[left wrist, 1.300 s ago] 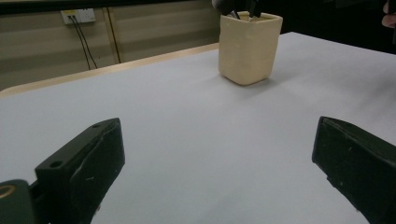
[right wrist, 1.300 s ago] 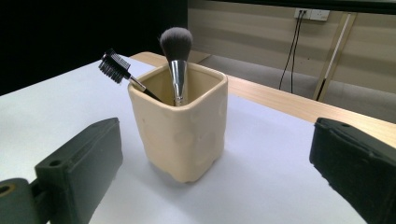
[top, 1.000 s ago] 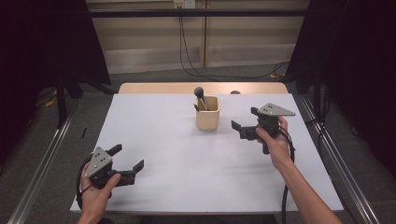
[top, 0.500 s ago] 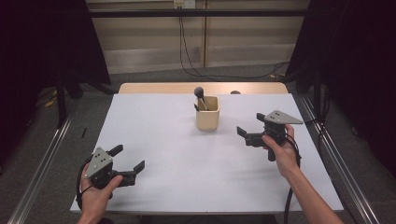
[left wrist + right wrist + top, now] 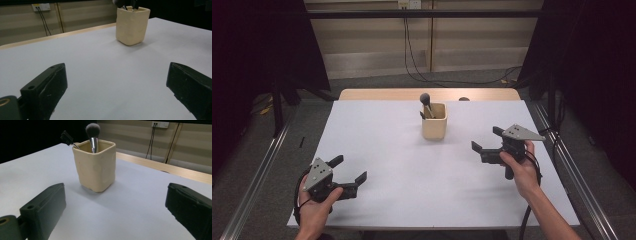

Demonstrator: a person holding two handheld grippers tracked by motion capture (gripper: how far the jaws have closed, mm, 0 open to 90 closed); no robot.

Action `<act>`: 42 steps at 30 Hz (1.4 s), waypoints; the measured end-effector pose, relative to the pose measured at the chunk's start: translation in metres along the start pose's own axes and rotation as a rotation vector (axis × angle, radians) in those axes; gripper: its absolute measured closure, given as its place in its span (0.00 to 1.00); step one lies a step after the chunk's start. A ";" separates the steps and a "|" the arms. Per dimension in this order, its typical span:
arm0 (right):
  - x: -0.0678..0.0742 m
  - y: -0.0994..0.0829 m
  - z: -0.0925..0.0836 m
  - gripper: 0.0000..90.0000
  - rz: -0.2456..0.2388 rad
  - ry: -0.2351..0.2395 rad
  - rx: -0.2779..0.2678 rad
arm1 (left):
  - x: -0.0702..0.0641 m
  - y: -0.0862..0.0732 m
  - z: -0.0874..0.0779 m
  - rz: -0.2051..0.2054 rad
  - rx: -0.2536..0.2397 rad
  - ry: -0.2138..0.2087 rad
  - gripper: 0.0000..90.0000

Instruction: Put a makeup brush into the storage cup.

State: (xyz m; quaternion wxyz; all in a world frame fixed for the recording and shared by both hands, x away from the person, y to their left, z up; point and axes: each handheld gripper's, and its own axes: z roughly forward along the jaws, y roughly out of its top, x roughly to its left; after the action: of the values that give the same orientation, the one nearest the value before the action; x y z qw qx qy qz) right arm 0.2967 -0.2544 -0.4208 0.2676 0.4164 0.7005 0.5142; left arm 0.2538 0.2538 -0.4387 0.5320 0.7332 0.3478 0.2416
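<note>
A cream square cup [image 5: 434,121] stands upright at the far middle of the white table [image 5: 387,150]. A makeup brush [image 5: 426,101] with a dark fluffy head and a small black spoolie [image 5: 67,138] stick out of it. My left gripper [image 5: 348,171] is held open near the front left edge, empty, jaws aimed toward the cup [image 5: 132,24]. My right gripper [image 5: 487,140] hovers open and empty right of the cup [image 5: 96,166], pointing left at it, a short way off.
A wooden strip [image 5: 382,94] runs along the table's far edge. Metal rails [image 5: 257,175] flank both sides. Cables hang from a wall socket [image 5: 408,4] behind the table. A small dark disc [image 5: 464,99] lies on the far edge.
My right gripper has drawn back from beside the cup, moving nearer the person and lower. The left gripper has stayed in place.
</note>
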 end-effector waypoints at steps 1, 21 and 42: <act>0.000 -0.001 -0.001 0.03 0.001 0.001 -0.001 | 0.000 0.000 0.000 -0.002 -0.002 0.000 0.04; -0.006 -0.024 -0.037 0.02 0.003 -0.043 0.015 | -0.001 0.000 0.000 -0.003 -0.003 -0.002 0.04; -0.006 -0.047 -0.068 0.02 0.016 -0.090 0.025 | -0.002 0.000 -0.001 -0.015 0.001 -0.005 0.04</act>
State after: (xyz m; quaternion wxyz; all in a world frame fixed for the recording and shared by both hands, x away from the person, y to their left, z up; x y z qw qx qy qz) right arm 0.2308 -0.2989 -0.4434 0.2893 0.4481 0.6908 0.4882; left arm 0.2516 0.2534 -0.4384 0.5342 0.7316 0.3520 0.2357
